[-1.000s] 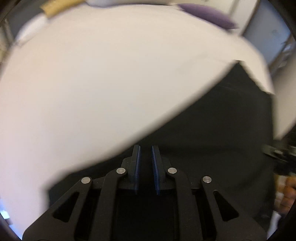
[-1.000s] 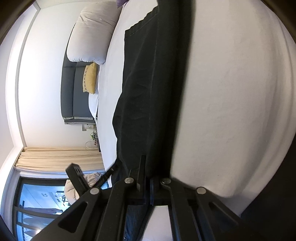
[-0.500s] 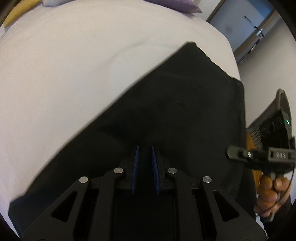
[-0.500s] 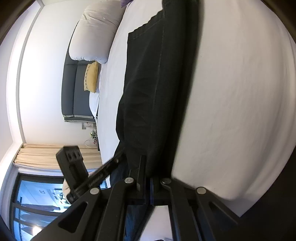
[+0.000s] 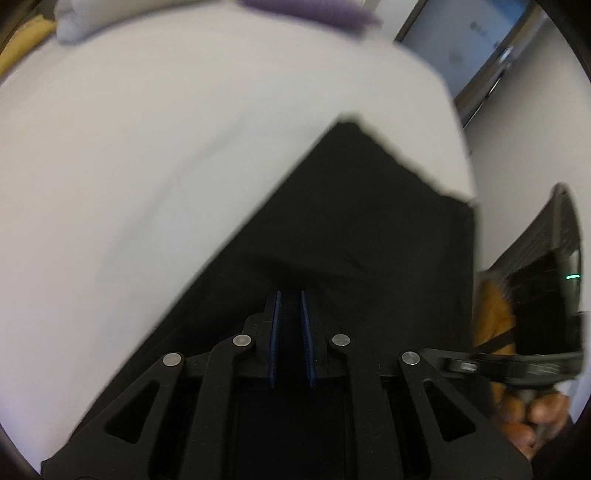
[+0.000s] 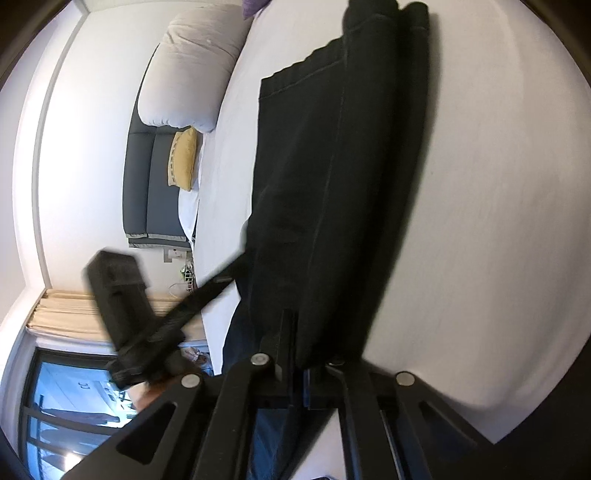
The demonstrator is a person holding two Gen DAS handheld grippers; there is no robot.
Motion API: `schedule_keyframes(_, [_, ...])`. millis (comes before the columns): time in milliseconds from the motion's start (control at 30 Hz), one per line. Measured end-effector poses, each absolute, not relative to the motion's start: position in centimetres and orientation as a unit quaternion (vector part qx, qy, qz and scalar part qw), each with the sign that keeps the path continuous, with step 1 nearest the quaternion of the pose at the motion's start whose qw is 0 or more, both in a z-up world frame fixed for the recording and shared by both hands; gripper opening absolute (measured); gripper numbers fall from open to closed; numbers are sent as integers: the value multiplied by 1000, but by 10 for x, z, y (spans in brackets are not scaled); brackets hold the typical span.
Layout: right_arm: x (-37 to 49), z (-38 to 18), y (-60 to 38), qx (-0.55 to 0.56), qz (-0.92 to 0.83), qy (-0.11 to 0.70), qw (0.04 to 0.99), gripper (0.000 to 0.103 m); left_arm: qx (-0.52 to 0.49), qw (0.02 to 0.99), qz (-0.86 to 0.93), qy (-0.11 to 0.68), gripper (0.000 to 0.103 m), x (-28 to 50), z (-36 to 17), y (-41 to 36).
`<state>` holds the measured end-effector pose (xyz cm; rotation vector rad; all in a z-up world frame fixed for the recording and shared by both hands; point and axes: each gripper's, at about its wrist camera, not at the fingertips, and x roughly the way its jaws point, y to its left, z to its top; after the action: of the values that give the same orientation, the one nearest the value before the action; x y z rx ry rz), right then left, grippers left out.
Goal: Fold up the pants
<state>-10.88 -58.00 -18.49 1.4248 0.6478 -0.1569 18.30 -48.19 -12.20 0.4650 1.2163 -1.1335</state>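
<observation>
Black pants [image 5: 351,229] lie along the bed's [image 5: 147,166] right edge, one square end toward the purple pillow [image 5: 306,13] at the far edge. Left tool [image 5: 289,295] has blue pads close together with a narrow gap over the cloth; grip unclear. Right tool [image 6: 295,321] pinches a bunched fold of pants [image 6: 332,166], cloth lifted off the sheet.

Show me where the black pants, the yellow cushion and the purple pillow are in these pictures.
black pants [image 6: 332,177]: right wrist view, on the middle of the cloth.
yellow cushion [image 6: 183,158]: right wrist view, on its face, by the grey headboard.
purple pillow [image 5: 306,13]: left wrist view, on its blurred top.
</observation>
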Motion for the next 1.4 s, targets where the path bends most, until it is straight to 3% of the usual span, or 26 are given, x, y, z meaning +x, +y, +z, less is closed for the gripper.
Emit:
schedule_keyframes(133, [-116,-188,-583,647,-74,286,704,0,173,679,-471,536,11,208,-132,-480])
schedule_keyframes(233, [-118,-188,-582,649,-75,282,702,0,216,728,-417,500,11,217,-120,-482])
schedule_keyframes(333, [-117,-186,-582,650,-81,277,703,0,165,733,-445,487,11,219,-99,-468])
schedule_keyframes(467, [-125,-191,-586,670,-83,257,692,0,181,728,-475,460,11,191,-87,-460])
schedule_keyframes(767, [-158,-195,-640,712,-128,167,670,9,188,704,-498,471,11,100,-121,-467])
schedule_keyframes(800, [-161,-196,-643,714,-136,162,667,3,182,704,-497,473,11,97,-121,-461])
schedule_keyframes(1200, [-178,-192,-642,672,-179,181,695,1,103,746,-432,496,11,117,-88,-330])
schedule_keyframes(1267, [-181,-178,-640,657,-200,198,699,15,84,752,-413,506,11,120,-92,-305])
schedule_keyframes(1333, [-186,-146,-633,605,-252,224,722,42,69,757,-395,515,11,124,-95,-283])
schedule_keyframes(1400, [-179,-115,-621,555,-242,233,761,41,46,758,-379,528,11,131,-98,-256])
